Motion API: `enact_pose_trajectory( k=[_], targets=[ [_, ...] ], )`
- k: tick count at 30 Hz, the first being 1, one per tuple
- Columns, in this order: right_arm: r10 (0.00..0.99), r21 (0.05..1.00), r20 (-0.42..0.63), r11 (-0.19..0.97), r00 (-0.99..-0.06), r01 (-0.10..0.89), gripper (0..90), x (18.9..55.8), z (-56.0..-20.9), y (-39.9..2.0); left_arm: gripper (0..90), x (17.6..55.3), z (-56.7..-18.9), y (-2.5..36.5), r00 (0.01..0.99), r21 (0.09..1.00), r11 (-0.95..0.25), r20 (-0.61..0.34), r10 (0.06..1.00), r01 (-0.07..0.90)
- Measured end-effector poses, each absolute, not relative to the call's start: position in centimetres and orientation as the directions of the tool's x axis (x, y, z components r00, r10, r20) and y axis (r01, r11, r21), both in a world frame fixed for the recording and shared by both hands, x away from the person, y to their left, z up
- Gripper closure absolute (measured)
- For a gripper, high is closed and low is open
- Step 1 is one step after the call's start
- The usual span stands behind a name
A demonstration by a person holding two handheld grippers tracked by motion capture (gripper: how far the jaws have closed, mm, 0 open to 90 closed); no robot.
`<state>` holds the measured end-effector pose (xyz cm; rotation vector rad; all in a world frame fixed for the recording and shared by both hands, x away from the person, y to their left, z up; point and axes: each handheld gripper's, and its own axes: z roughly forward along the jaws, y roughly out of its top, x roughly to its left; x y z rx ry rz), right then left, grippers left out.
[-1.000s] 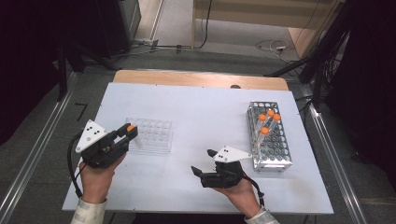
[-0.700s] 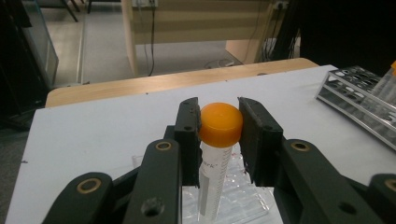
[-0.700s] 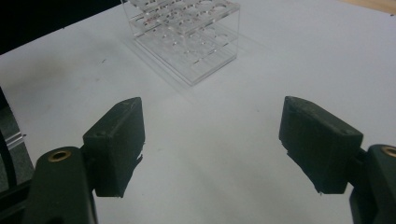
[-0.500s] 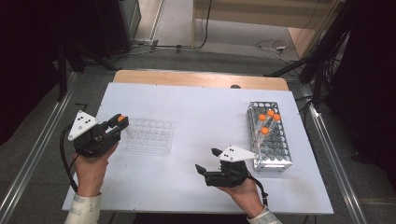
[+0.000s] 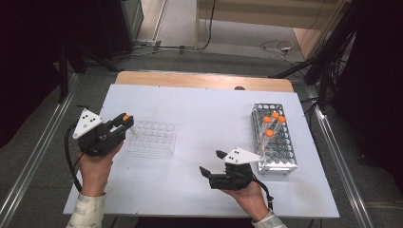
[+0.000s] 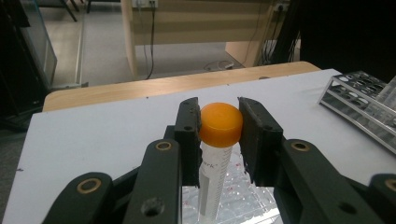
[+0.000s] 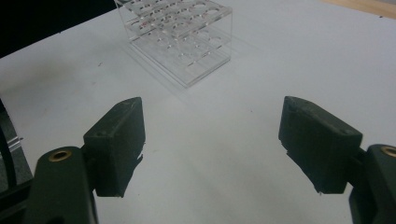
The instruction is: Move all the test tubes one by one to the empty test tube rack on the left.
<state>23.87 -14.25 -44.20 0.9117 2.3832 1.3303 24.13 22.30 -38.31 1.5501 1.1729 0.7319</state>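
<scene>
left hand-held gripper (image 6: 219, 135) clamped on tube (image 6: 212, 182) over clear rack (image 5: 151, 137); right hand-held gripper (image 7: 212, 140) apart. risk: tilted tube misses hole.

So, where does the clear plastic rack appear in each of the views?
High view: clear plastic rack left of centre, beside the left gripper.
Left gripper view: bottom centre, under the held tube.
Right gripper view: top centre.
Shared landmark: white table.

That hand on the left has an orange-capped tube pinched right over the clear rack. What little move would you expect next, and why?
Probably a short, straight lowering into a hole. The left gripper is clamped on the orange-capped tube, which hangs about upright with its tip just above the clear rack. The right gripper waits open, apart on the table.
</scene>
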Motion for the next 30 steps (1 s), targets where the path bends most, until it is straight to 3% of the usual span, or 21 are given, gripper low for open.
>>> enact_pose_trajectory(
  k=[14,30],
  targets=[
    [0.640,0.837,0.073,0.377,-0.765,0.396,21.5,23.8,-44.2,-14.3,70.4,25.7,-38.6,19.3,0.429,0.944,-0.014,-0.136,0.893,0.328],
    [0.639,0.839,0.079,0.372,-0.765,0.397,21.6,23.8,-44.1,-14.5,70.4,26.8,-39.9,18.0,0.447,0.939,-0.033,-0.132,0.885,0.342]
  ],
)
